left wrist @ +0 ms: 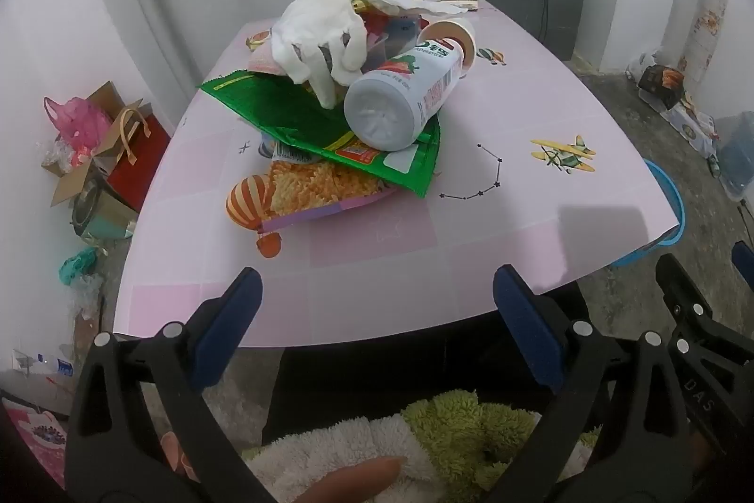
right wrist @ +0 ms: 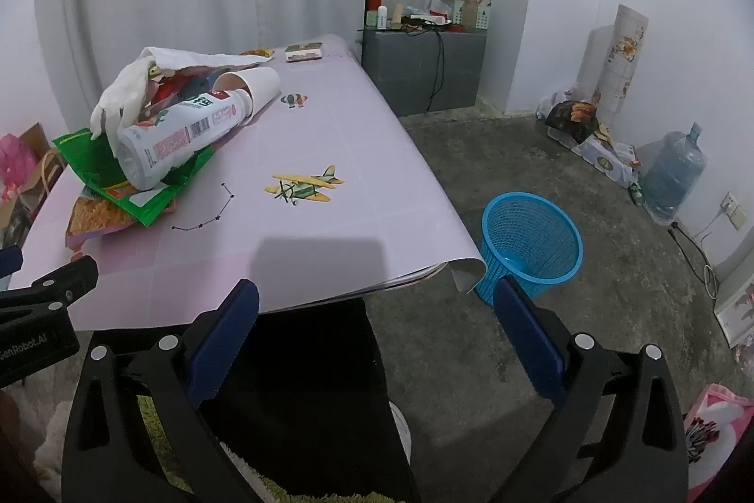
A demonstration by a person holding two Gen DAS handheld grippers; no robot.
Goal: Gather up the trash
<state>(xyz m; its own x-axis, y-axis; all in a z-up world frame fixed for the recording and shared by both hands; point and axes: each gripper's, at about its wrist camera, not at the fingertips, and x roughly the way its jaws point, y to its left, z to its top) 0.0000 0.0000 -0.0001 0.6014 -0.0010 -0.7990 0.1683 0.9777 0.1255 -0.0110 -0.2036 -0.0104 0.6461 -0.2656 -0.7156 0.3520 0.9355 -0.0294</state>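
A trash pile lies on the pink table [left wrist: 542,116]: a white bottle [left wrist: 400,97] on its side, a green wrapper [left wrist: 301,121], an orange snack bag [left wrist: 315,187], a white crumpled tissue [left wrist: 320,31] and a paper cup [left wrist: 452,31]. The pile also shows in the right wrist view, with the bottle [right wrist: 174,140] and the wrapper [right wrist: 94,163]. A blue mesh bin [right wrist: 530,248] stands on the floor by the table's right front corner. My left gripper [left wrist: 377,309] is open and empty, short of the table's near edge. My right gripper [right wrist: 377,314] is open and empty at the near edge.
A small box [right wrist: 305,52] lies at the table's far end. A grey cabinet [right wrist: 424,69] with bottles stands behind. Boxes and bags [left wrist: 99,154] sit on the floor at left. A water jug [right wrist: 674,173] and packages are along the right wall.
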